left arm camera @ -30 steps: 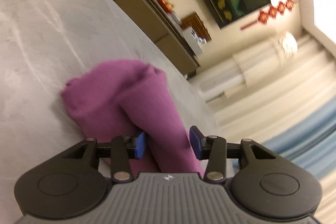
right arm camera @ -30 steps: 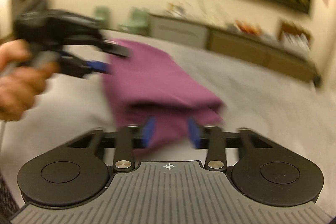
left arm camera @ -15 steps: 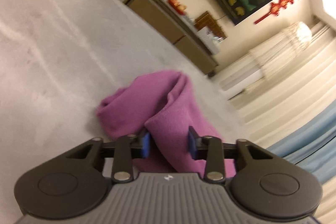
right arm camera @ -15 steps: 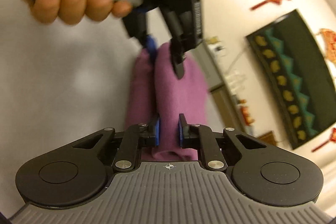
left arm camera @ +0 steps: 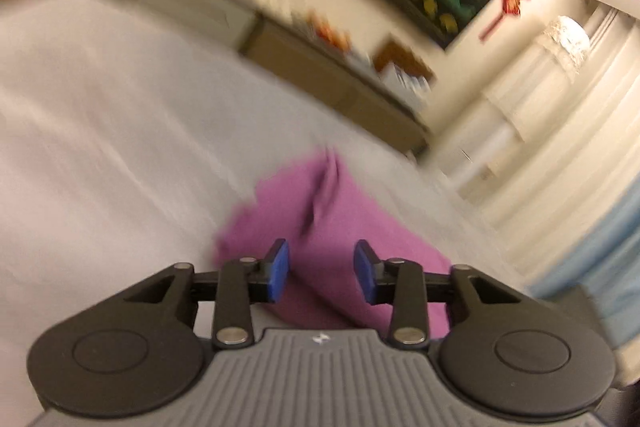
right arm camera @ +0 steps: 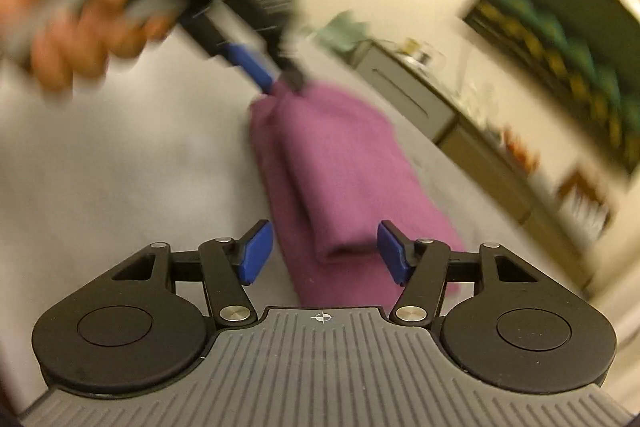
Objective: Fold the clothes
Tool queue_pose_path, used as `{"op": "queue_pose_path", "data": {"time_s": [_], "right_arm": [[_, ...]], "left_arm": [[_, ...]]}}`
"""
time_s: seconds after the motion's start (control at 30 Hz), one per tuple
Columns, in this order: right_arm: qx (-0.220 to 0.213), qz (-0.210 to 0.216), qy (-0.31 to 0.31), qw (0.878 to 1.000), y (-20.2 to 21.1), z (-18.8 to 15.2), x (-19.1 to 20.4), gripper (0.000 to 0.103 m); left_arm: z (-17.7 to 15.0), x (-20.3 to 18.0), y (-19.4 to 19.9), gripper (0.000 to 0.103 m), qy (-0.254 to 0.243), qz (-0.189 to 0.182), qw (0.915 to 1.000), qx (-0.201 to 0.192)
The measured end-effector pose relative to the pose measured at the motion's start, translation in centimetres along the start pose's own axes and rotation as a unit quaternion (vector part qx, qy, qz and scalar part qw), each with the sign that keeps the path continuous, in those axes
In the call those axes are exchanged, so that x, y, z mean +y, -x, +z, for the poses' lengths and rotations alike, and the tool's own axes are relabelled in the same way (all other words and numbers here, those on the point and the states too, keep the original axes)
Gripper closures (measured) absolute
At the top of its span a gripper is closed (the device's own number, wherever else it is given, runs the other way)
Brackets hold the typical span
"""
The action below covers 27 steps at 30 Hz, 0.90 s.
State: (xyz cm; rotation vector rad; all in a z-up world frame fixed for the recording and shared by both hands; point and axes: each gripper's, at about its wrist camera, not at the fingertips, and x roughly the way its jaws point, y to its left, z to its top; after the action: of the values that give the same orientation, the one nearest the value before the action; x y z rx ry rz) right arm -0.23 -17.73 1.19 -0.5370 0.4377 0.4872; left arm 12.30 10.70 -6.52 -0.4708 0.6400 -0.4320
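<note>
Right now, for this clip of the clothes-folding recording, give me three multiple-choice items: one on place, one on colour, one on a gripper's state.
1. Where does the garment lie?
A. on the pale table top
B. on the cabinet along the wall
C. hanging from a hook

2. What colour is the garment?
A. blue
B. purple
C. green

3. How do the jaws of the right gripper stand?
A. shut on the cloth
B. shut on nothing
C. open, with the cloth's near end between the blue pads

Answers:
1 A: the folded cloth rests on the pale surface in both views.
2 B: it is purple throughout; only the pads are blue.
3 C: a clear gap shows on each side of the fold.
</note>
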Motion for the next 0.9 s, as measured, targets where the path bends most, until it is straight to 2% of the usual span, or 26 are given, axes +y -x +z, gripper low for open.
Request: {"op": "queue_pose_path", "data": {"time_s": [0.03, 0.07, 0.1, 0.17, 0.2, 0.27, 0.37, 0.43, 0.5, 0.57, 0.6, 0.67, 0.73, 0.8, 0.83, 0.9], "right_arm": [[-0.010, 0.008, -0.061, 0.998, 1.1, 0.0, -1.5, 0.039], [-0.018, 0.013, -0.133, 0.991, 1.5, -0.1, -3.3, 0.039], [-0.026, 0.018, -0.204, 0.979, 1.8, -0.3, -5.0, 0.040], [-0.015, 0.038, -0.312, 0.949, -0.1, -0.7, -7.9, 0.041], [-0.004, 0.049, -0.329, 0.943, -1.5, -0.7, -8.5, 0.042], [0.021, 0.055, -0.333, 0.941, -4.4, -1.3, -9.6, 0.047], [0.058, 0.042, -0.330, 0.941, -7.5, -3.1, -11.2, 0.048], [0.068, 0.000, -0.344, 0.936, -7.9, -3.2, -13.5, 0.049], [0.055, -0.030, -0.361, 0.931, -6.1, -2.3, -14.3, 0.058], [0.007, -0.004, -0.372, 0.928, -3.4, -1.0, -13.3, 0.058], [-0.008, 0.018, -0.369, 0.929, -2.5, -0.7, -11.9, 0.058], [-0.009, 0.057, -0.355, 0.933, -2.6, -0.1, -9.1, 0.059], [0.015, 0.077, -0.338, 0.938, -4.1, -0.7, -6.6, 0.071], [0.023, 0.059, -0.308, 0.949, -4.9, -1.5, -4.9, 0.075], [0.020, 0.050, -0.294, 0.954, -4.9, -1.7, -4.3, 0.075], [0.021, 0.031, -0.260, 0.965, -5.0, -1.8, -3.1, 0.075]], "left_arm": [[0.6, -0.5, 1.0, 0.068, -0.010, 0.003, 0.9997, -0.023], [1.1, -0.8, 1.2, 0.068, -0.019, 0.005, 0.9993, -0.033], [1.6, -1.1, 1.1, 0.068, -0.028, 0.008, 0.9988, -0.039], [1.8, -1.3, -1.1, 0.068, -0.042, 0.021, 0.9988, -0.012], [1.6, -1.3, -2.4, 0.068, -0.046, 0.029, 0.9985, 0.005], [0.6, -1.2, -4.3, 0.069, -0.052, 0.046, 0.9969, 0.037], [-2.1, -2.0, -4.1, 0.067, -0.065, 0.047, 0.9957, 0.047], [-2.7, -3.0, -3.1, 0.064, -0.079, 0.045, 0.9953, 0.035], [-2.6, -4.4, -1.6, 0.067, -0.097, 0.040, 0.9945, 0.011], [-2.4, -5.8, 0.0, 0.066, -0.114, 0.034, 0.9928, -0.012], [-2.4, -6.4, 0.5, 0.066, -0.124, 0.031, 0.9915, -0.021], [-2.7, -6.8, -0.4, 0.065, -0.149, 0.031, 0.9883, -0.007], [-3.8, -5.6, -2.1, 0.067, -0.159, 0.067, 0.9848, 0.024], [-4.6, -3.4, -3.0, 0.058, -0.141, 0.063, 0.9872, 0.040], [-4.7, -3.0, -3.1, 0.057, -0.131, 0.057, 0.9890, 0.037], [-4.6, -3.2, -3.3, 0.056, -0.141, 0.061, 0.9875, 0.038]]}}
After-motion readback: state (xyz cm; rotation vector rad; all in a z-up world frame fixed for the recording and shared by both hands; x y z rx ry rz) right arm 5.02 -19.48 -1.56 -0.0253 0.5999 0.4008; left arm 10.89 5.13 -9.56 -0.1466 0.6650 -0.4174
